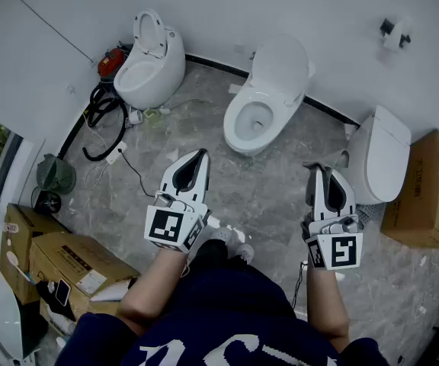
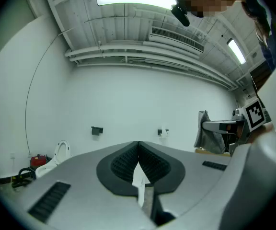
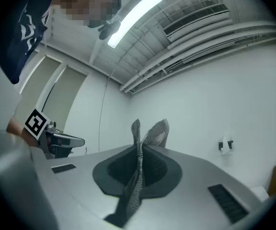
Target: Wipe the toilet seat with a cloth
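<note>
The grey mesh cloth (image 3: pixel 137 181) sits pinched in the right gripper (image 3: pixel 139 145), its jaws pressed together on it, with two corners sticking up past the tips. Straight ahead, the middle toilet has its lid up and its white toilet seat (image 1: pixel 237 113) bare, well apart from the cloth. A rounder toilet (image 1: pixel 147 67) stands further left, and a third toilet (image 1: pixel 381 155) with its lid down stands on the right. All three rest on a grey marbled floor (image 1: pixel 273 200) against white walls. Cardboard boxes (image 1: pixel 71 261) sit near left. Both forearms reach forward side by side, level over the floor. The left gripper (image 1: pixel 200 155) points at the middle toilet, its jaws closed on a small white scrap (image 2: pixel 139 178).
</note>
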A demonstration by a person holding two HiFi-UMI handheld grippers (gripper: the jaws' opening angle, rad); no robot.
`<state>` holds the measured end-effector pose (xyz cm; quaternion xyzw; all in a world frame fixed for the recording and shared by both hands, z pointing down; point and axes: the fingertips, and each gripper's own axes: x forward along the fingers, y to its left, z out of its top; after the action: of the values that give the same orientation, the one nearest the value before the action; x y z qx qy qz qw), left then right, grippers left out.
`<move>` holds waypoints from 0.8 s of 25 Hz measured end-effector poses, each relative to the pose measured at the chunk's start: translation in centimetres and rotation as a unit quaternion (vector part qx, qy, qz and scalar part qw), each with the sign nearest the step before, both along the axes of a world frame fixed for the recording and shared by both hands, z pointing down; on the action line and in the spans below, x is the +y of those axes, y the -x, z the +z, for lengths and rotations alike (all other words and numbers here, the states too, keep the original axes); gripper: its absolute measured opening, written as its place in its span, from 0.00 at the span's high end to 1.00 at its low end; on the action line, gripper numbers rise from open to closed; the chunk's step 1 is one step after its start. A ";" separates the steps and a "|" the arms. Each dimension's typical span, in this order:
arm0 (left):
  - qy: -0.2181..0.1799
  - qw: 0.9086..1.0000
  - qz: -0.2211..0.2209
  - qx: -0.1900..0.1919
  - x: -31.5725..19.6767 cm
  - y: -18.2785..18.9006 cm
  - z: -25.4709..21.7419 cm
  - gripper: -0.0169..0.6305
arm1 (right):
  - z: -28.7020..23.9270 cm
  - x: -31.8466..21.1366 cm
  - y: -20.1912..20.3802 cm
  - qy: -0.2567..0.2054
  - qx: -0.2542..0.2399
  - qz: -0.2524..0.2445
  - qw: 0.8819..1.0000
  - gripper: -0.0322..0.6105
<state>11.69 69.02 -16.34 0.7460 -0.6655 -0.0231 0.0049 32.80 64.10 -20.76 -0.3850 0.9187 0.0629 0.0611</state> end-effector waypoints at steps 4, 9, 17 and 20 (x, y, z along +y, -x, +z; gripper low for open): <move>-0.005 1.000 0.002 -0.006 -0.2 -0.7 -0.5 0.95 | 0.1 0.6 0.0 -0.010 0.003 -0.013 1.000 0.91; -0.001 1.000 0.007 -0.012 0.2 -1.1 -0.1 0.95 | 0.6 1.3 -0.1 -0.008 0.006 -0.022 1.000 0.91; 0.001 1.000 0.005 -0.017 0.3 -1.7 0.0 0.95 | 0.5 0.9 -1.2 -0.005 -0.005 -0.019 1.000 0.91; -0.004 0.999 0.003 -0.038 -0.2 -2.0 -0.2 0.95 | 0.3 0.3 -1.1 -0.004 -0.013 -0.022 1.000 0.91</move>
<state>13.68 68.84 -16.50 0.7484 -0.6628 0.0026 -0.0231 33.89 64.37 -20.46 -0.3649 0.9260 0.0603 0.0761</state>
